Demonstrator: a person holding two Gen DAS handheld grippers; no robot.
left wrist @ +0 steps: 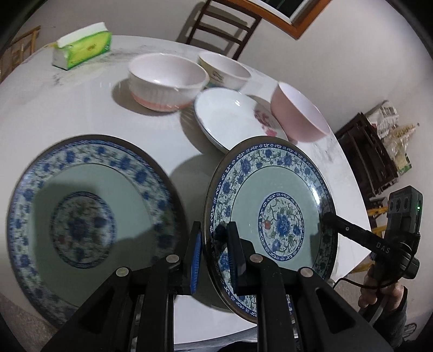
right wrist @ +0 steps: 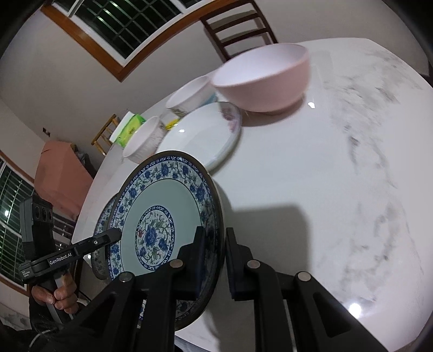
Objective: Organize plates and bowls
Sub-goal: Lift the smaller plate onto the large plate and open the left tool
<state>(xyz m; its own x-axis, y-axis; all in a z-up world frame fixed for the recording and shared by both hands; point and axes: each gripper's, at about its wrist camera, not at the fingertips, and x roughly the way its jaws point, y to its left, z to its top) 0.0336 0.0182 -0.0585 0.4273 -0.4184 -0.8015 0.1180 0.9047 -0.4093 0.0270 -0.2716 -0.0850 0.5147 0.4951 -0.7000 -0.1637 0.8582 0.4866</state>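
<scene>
Both grippers hold one blue-flowered plate (left wrist: 281,216) lifted and tilted above the white table (left wrist: 81,113). In the left wrist view my left gripper (left wrist: 213,227) is shut on its near left rim, and my right gripper (left wrist: 328,219) pinches the right rim. From the right wrist view the same plate (right wrist: 162,216) sits with its right rim in my right gripper (right wrist: 215,231), while my left gripper (right wrist: 116,234) clamps the far rim. A second, matching blue plate (left wrist: 81,222) lies flat on the table to the left and is partly hidden behind the held plate (right wrist: 104,216).
Further back stand a ribbed white bowl with a pink base (left wrist: 166,81), a printed white bowl (left wrist: 224,70), a white plate with a flower (left wrist: 232,119) and a pink bowl (left wrist: 297,113). A green tissue pack (left wrist: 84,46) lies far left. A wooden chair (left wrist: 224,24) stands behind the table.
</scene>
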